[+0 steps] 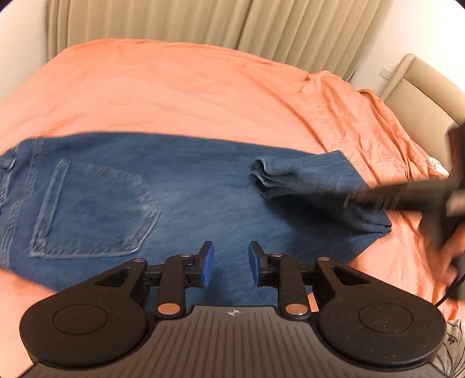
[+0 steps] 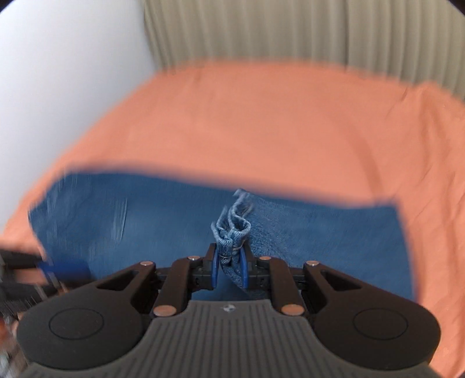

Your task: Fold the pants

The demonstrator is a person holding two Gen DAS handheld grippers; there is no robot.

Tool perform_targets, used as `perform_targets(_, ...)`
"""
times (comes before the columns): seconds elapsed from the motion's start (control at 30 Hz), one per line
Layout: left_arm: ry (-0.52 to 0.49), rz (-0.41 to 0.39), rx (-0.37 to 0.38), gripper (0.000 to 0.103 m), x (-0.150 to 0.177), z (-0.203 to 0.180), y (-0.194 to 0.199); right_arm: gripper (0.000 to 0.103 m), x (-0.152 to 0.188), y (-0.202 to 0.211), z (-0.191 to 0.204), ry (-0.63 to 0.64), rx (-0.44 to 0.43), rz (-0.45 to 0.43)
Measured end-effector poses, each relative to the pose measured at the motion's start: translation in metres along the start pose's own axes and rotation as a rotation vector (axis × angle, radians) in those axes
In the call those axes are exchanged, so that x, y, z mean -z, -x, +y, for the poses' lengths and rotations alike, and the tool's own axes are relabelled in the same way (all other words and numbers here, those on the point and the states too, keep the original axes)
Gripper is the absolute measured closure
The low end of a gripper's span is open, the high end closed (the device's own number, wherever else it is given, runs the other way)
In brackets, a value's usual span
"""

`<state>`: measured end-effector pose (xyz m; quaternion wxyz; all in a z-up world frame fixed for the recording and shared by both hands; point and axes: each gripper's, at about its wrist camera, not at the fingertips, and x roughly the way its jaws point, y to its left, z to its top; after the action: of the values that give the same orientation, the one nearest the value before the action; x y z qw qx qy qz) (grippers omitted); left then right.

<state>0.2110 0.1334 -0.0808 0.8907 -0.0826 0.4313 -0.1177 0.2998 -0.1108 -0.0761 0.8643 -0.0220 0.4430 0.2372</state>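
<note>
The right tool (image 2: 229, 269) is clenched on the bunched hem ends (image 2: 232, 232) of the pants (image 2: 145, 232), with the blue pads pressed against a wad of denim that sticks up between them. From the left wrist view that same tool (image 1: 377, 197) appears as a blurred dark bar lying over the turned-back leg cuffs (image 1: 261, 174), with a hand (image 1: 450, 256) at the right edge.

The left tool (image 1: 231, 266) is released, its blue pads (image 1: 207, 264) spread apart with nothing between them, and it hovers over the middle of the jeans near their lower edge. A back pocket (image 1: 93, 209) faces up to its left.

The pants lie flat across an orange bedsheet (image 1: 174, 96), waist toward the left and legs doubled back on the right. Beige curtains (image 1: 174, 20) hang behind the bed, and a padded headboard (image 1: 418, 93) shows at the far right. A white wall (image 2: 58, 72) fills the left of the right wrist view.
</note>
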Motion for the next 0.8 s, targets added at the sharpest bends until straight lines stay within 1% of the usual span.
perform_targets(0.03,0.006,0.005,0.002,0.071,0.002,0.004,0.000,0.092,0.009,-0.010,0.005,0.018,0.005,0.032)
perform_targets(0.1,0.021,0.010,0.015,0.064,0.005,0.013,0.000,0.092,0.022,-0.023,0.011,0.045,0.026,0.070)
perform_targets(0.13,0.031,0.012,0.027,0.059,0.005,0.015,-0.001,0.092,0.026,-0.027,0.012,0.046,0.030,0.089)
perform_targets(0.17,0.040,0.015,0.042,0.057,0.006,0.019,-0.003,0.092,0.026,-0.030,0.009,0.044,0.028,0.109)
perform_targets(0.2,0.049,0.019,0.057,0.057,0.007,0.020,-0.005,0.090,0.027,-0.032,0.011,0.044,0.018,0.130)
perform_targets(0.23,0.060,0.025,0.074,0.054,0.008,0.023,-0.009,0.085,0.027,-0.032,0.011,0.043,0.003,0.147)
perform_targets(0.3,0.083,0.034,0.111,0.049,0.004,0.024,-0.017,0.080,0.026,-0.031,0.009,0.046,-0.007,0.164)
perform_targets(0.37,0.111,0.040,0.148,0.044,-0.002,0.025,-0.025,0.078,0.020,-0.023,0.010,0.058,-0.011,0.164)
perform_targets(0.4,0.129,0.043,0.167,0.043,-0.006,0.024,-0.029,0.075,0.016,-0.020,0.010,0.059,-0.012,0.160)
perform_targets(0.43,0.148,0.045,0.187,0.042,-0.009,0.023,-0.035,0.069,0.013,-0.011,0.005,0.053,-0.015,0.151)
perform_targets(0.47,0.168,0.049,0.204,0.042,-0.014,0.023,-0.041,0.066,0.012,-0.004,0.002,0.046,-0.018,0.140)
perform_targets(0.53,0.204,0.053,0.233,0.042,-0.021,0.020,-0.055,0.056,0.006,0.006,-0.008,0.047,0.006,0.116)
perform_targets(0.6,0.250,0.049,0.259,0.042,-0.028,0.018,-0.072,0.055,0.000,0.010,-0.023,0.051,0.059,0.101)
perform_targets(0.7,0.341,0.057,0.296,0.042,-0.039,0.018,-0.101,0.055,-0.002,0.014,-0.058,0.024,0.122,0.075)
perform_targets(0.8,0.387,0.051,0.281,0.042,-0.050,0.018,-0.128,0.055,-0.002,0.014,-0.089,0.000,0.163,0.050)
